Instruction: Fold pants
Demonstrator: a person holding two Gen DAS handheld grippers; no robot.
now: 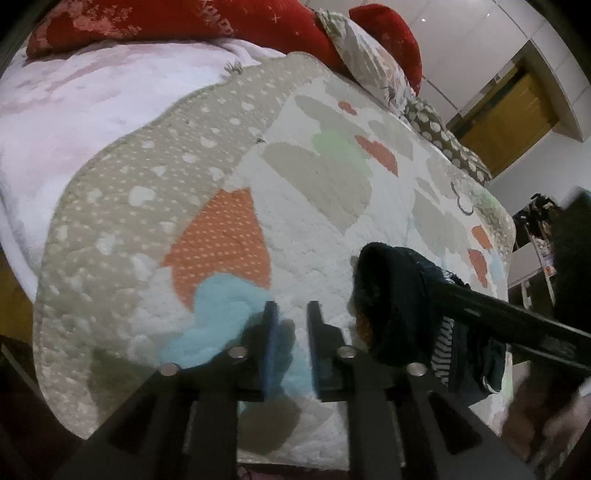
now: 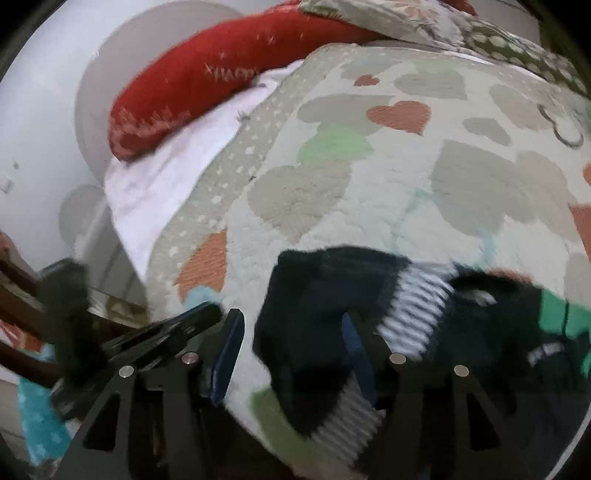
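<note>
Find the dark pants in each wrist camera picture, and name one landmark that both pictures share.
Left wrist view: the pants sit at lower right, bunched on the blanket, beside the right gripper.
Right wrist view: the pants lie at lower centre, between the open fingers.
Shared landmark: the red pillow at the top.

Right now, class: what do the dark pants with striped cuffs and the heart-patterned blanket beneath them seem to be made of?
The dark navy pants with white-striped cuffs look like soft knit, probably cotton jersey: matte, limp, with ribbed cuffs. The heart-patterned blanket looks like plush fleece or terry: a nubby, fuzzy pile, matte finish.
</note>
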